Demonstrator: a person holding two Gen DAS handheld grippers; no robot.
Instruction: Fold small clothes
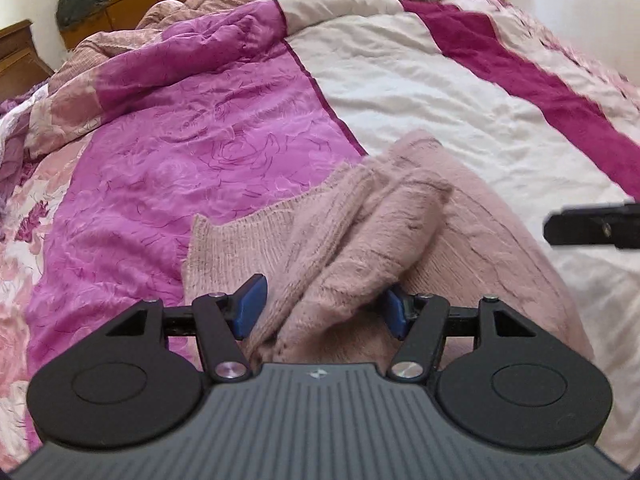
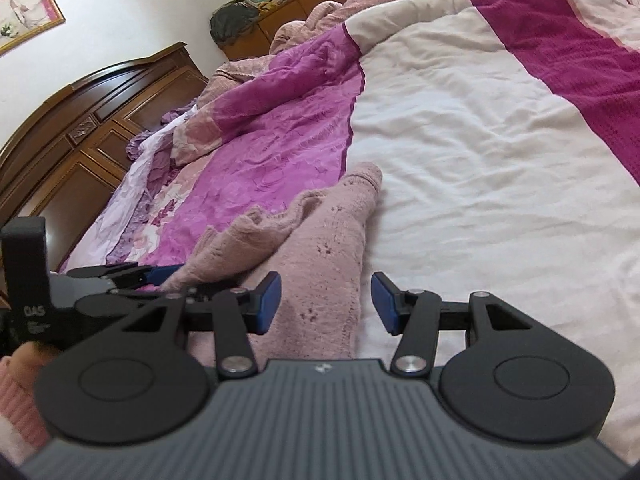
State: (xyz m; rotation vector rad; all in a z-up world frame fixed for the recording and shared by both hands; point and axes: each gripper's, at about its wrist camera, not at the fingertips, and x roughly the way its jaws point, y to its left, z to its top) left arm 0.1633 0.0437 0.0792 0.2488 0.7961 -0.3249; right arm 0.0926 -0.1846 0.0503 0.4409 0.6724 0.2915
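A fuzzy dusty-pink knit sweater (image 1: 360, 232) lies bunched on the bed, half on the magenta quilt and half on the white sheet; it also shows in the right wrist view (image 2: 320, 248). My left gripper (image 1: 326, 306) has its blue pads wide apart with a thick fold of the sweater between them. My right gripper (image 2: 326, 304) is open, its pads on either side of the sweater's right edge, not pinching it. The left gripper shows in the right wrist view (image 2: 132, 274) at the sweater's left side.
The bed carries a magenta rose-patterned quilt (image 1: 192, 148), a white sheet (image 1: 420, 92) and a dark magenta stripe (image 1: 532, 88). A wooden headboard (image 2: 80, 128) stands at the left, and a wooden shelf with clutter (image 1: 120, 4) at the back.
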